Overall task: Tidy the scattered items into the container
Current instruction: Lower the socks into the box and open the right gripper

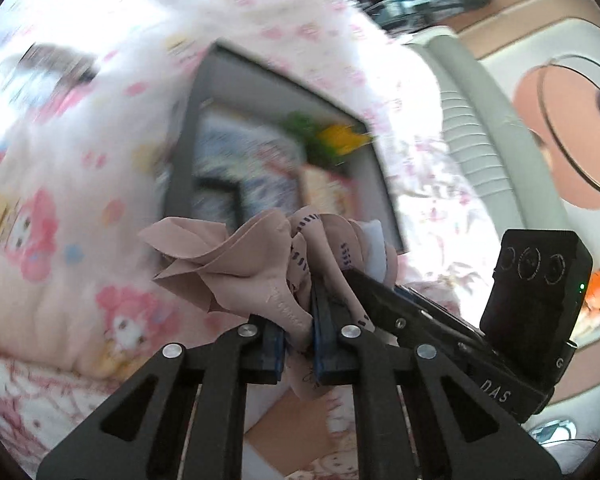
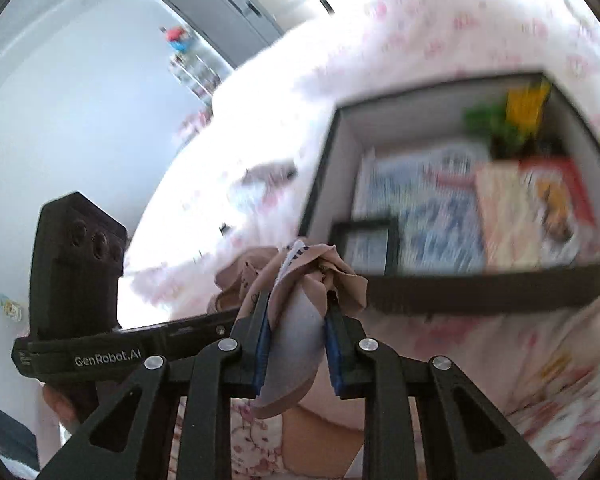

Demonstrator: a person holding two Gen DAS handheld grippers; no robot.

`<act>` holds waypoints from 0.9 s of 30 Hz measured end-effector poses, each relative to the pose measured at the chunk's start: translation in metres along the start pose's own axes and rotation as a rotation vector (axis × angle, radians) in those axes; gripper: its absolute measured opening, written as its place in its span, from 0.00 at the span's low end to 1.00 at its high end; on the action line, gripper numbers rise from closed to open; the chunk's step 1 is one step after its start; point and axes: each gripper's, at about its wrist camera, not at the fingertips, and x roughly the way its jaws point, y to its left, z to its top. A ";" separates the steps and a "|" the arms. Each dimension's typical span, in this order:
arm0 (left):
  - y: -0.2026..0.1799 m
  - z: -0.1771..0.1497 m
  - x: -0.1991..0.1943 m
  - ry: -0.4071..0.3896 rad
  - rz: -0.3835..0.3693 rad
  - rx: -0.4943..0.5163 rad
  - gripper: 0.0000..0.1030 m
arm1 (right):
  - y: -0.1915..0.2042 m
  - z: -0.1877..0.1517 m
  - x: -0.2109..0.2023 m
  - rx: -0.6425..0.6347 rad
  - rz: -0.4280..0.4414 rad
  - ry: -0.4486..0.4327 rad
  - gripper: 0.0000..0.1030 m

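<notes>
Left wrist view: left gripper (image 1: 300,320) has its jaws clamped on a bunched beige-pink fabric garment with dark stitch marks (image 1: 260,264); the dark-rimmed rectangular storage box (image 1: 188,128) lies straight ahead, just beyond the cloth.
Right wrist view: right gripper (image 2: 296,344) is pinching the same garment (image 2: 300,280); the box (image 2: 480,288) sits ahead and rightward.
Nearer arm: seemingly both alike.
Bed: pink cartoon-print bedspread (image 1: 60,208) beneath.

The box (image 2: 480,288) rests on the bedspread (image 2: 440,40), ahead of both of your grippers. Inside it, printed matter (image 2: 432,200) lies flat on the floor, a booklet (image 2: 540,216) lies to the right, and a toy (image 2: 508,120) sits in the far right corner. Your cloth (image 1: 260,264) hangs before the near wall.
</notes>
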 end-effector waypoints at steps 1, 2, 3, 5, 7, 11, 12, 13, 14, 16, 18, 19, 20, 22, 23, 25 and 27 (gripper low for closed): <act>-0.008 0.007 0.001 -0.010 -0.008 0.019 0.07 | 0.000 0.008 -0.011 -0.017 -0.007 -0.037 0.20; -0.014 0.013 0.002 -0.010 -0.008 0.032 0.07 | -0.005 0.017 -0.020 -0.024 -0.012 -0.053 0.20; -0.019 0.020 0.007 -0.009 -0.008 0.043 0.07 | -0.010 0.029 -0.024 -0.028 -0.028 -0.074 0.20; -0.029 0.033 0.018 -0.009 -0.013 0.061 0.07 | -0.020 0.039 -0.029 -0.007 -0.050 -0.092 0.20; -0.038 0.042 0.028 -0.004 -0.016 0.067 0.07 | -0.026 0.043 -0.045 -0.010 -0.070 -0.114 0.20; -0.050 0.058 0.050 0.008 -0.020 0.070 0.07 | -0.044 0.056 -0.060 0.010 -0.093 -0.140 0.20; -0.052 0.061 0.058 0.010 -0.013 0.068 0.07 | -0.051 0.060 -0.059 0.017 -0.091 -0.142 0.20; -0.053 0.064 0.067 0.015 0.001 0.065 0.07 | -0.061 0.065 -0.057 0.023 -0.101 -0.137 0.20; -0.053 0.066 0.075 0.019 0.010 0.063 0.07 | -0.065 0.068 -0.055 0.019 -0.110 -0.129 0.20; -0.051 0.069 0.091 0.033 0.034 0.053 0.07 | -0.083 0.074 -0.045 0.017 -0.123 -0.109 0.21; -0.046 0.070 0.111 0.062 0.047 0.031 0.07 | -0.097 0.075 -0.039 0.044 -0.124 -0.086 0.21; -0.044 0.070 0.118 0.073 0.055 0.023 0.07 | -0.106 0.074 -0.035 0.065 -0.133 -0.070 0.21; -0.043 0.069 0.127 0.085 0.073 0.018 0.07 | -0.113 0.073 -0.034 0.083 -0.136 -0.063 0.21; -0.040 0.067 0.138 0.100 0.117 0.012 0.07 | -0.130 0.073 -0.029 0.150 -0.158 -0.037 0.21; -0.038 0.065 0.143 0.111 0.144 0.012 0.07 | -0.134 0.074 -0.027 0.165 -0.170 -0.027 0.21; -0.034 0.063 0.151 0.131 0.188 0.013 0.11 | -0.142 0.076 -0.020 0.197 -0.220 -0.007 0.21; -0.028 0.062 0.154 0.142 0.238 0.006 0.18 | -0.143 0.077 -0.020 0.200 -0.260 -0.018 0.21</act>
